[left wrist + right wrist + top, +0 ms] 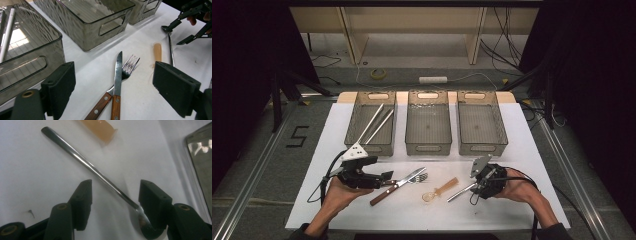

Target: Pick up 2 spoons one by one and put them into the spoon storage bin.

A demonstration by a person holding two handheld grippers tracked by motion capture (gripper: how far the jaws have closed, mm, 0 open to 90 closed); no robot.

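Right gripper view: my right gripper, jaws spread, straddles the metal spoon; next, I pinch its handle. Left gripper gapes over the knife.

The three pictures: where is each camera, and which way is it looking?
High view: sits above the person's side, looking forward and down on the table and three bins; both forearms, left gripper and right gripper show.
Left gripper view: rides the left gripper, looking along its open jaws at the knife and fork.
Right gripper view: rides the right gripper, looking down at the metal spoon between its jaws.
Shared: the metal spoon and the right gripper also show in the left gripper view.
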